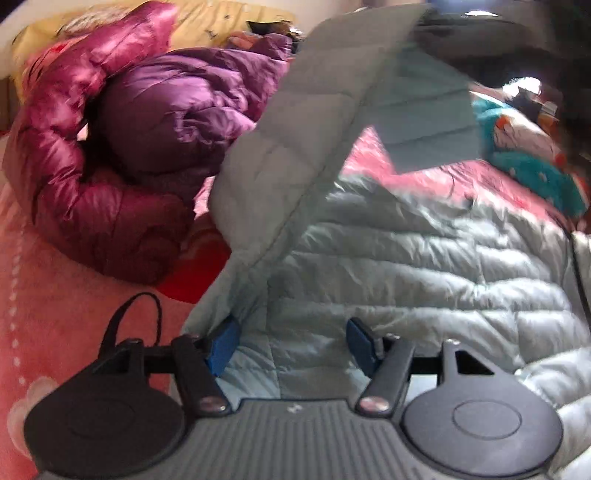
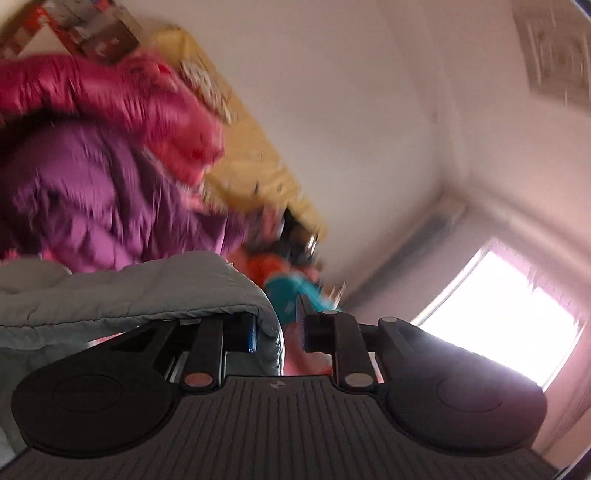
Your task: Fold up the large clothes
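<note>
A pale grey quilted down jacket point(image 1: 424, 266) lies on the pink bedspread point(image 1: 55, 314). One long part of it point(image 1: 332, 110) is lifted up and across toward the upper right. My left gripper point(image 1: 291, 343) is open, its blue pads either side of the jacket's near edge. In the right wrist view my right gripper point(image 2: 279, 330) is open, with a grey jacket edge point(image 2: 147, 295) draped over its left finger point(image 2: 251, 332) and hanging between the fingers. The view is tilted and blurred.
A crumpled magenta jacket point(image 1: 74, 147) and a purple jacket point(image 1: 177, 110) are heaped at the left of the bed. A teal patterned cloth point(image 1: 535, 166) lies at the right. A yellow blanket point(image 1: 221, 26) is behind. A wall and bright window point(image 2: 498, 306) show in the right wrist view.
</note>
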